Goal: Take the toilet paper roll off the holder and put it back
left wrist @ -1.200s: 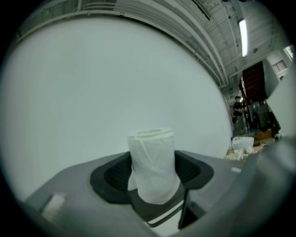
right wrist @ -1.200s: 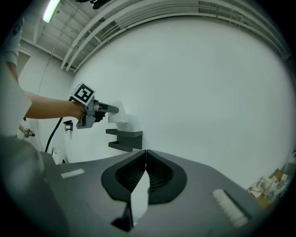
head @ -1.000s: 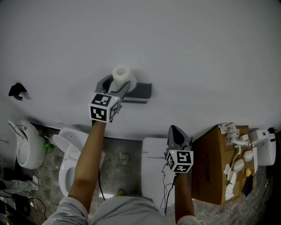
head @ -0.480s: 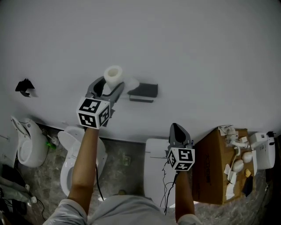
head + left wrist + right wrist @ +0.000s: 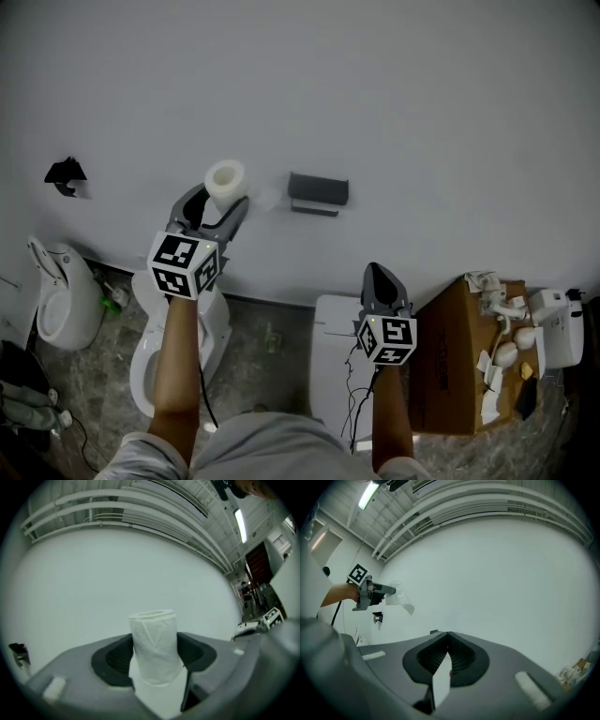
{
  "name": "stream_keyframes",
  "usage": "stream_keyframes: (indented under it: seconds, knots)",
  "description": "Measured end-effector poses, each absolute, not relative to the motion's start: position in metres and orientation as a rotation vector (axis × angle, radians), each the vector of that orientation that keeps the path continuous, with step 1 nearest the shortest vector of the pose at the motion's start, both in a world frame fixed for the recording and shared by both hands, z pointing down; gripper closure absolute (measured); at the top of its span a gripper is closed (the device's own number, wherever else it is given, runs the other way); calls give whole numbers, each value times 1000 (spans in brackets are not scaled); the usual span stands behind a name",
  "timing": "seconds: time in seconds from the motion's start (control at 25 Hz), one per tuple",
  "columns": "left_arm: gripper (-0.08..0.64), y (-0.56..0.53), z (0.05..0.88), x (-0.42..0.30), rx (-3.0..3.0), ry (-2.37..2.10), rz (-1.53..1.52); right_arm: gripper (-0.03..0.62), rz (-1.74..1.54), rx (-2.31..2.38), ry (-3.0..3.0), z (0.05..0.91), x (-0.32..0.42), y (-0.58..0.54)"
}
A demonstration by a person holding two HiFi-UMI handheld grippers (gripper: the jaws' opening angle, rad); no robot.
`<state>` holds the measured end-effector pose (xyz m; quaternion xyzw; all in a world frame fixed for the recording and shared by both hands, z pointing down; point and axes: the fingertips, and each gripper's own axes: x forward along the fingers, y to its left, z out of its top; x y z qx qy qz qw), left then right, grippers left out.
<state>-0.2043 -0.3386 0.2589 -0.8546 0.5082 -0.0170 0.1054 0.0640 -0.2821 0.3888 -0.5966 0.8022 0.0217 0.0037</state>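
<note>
A white toilet paper roll (image 5: pixel 225 177) stands upright between the jaws of my left gripper (image 5: pixel 222 196), which is shut on it, left of the dark holder (image 5: pixel 318 191) on the white wall. The holder is bare. In the left gripper view the roll (image 5: pixel 153 645) fills the gap of the left gripper (image 5: pixel 153 654), with both pads against its sides. From the right gripper view, the roll (image 5: pixel 397 597) shows a loose flap hanging off it. My right gripper (image 5: pixel 376 272) is lower right, away from the wall, shut with nothing in it (image 5: pixel 447 635).
A black hook (image 5: pixel 66 172) is fixed on the wall at far left. Below stand a urinal (image 5: pixel 58 298), a toilet (image 5: pixel 142 349) and a white cistern (image 5: pixel 330 366). A cardboard box (image 5: pixel 461 356) with small items on top sits at the right.
My left gripper has carried the roll leftward and off the holder, leaving the holder bare. The right gripper has stayed in about the same place in view.
</note>
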Motion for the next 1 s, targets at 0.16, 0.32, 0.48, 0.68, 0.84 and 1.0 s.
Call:
stream_keyframes:
  seconds: [0.16,0.32,0.48,0.68,0.84,1.0]
  knots:
    - [276,-314,279,-211,-2518,1506,-56,591,48,-1885,2484,389,64,-270]
    - [275,-297,302,-214,-2538,1490,-88,591,38,-1903,2464,389,62,-261]
    - [275,-284,321,-216,-2570,1491,-97,591,36,-1916,2459,390,60,-256]
    - [276,-270,349,-217,-2596,1484,-118,591,15,-1938,2443,396,58,-252]
    - [275,-268,371,-219,-2643,1495,-128,591,6,-1955,2432,399,56,-251]
    - [276,-272,378,-220,-2656,1502,-132,591,0,-1965,2431,403,55,-251]
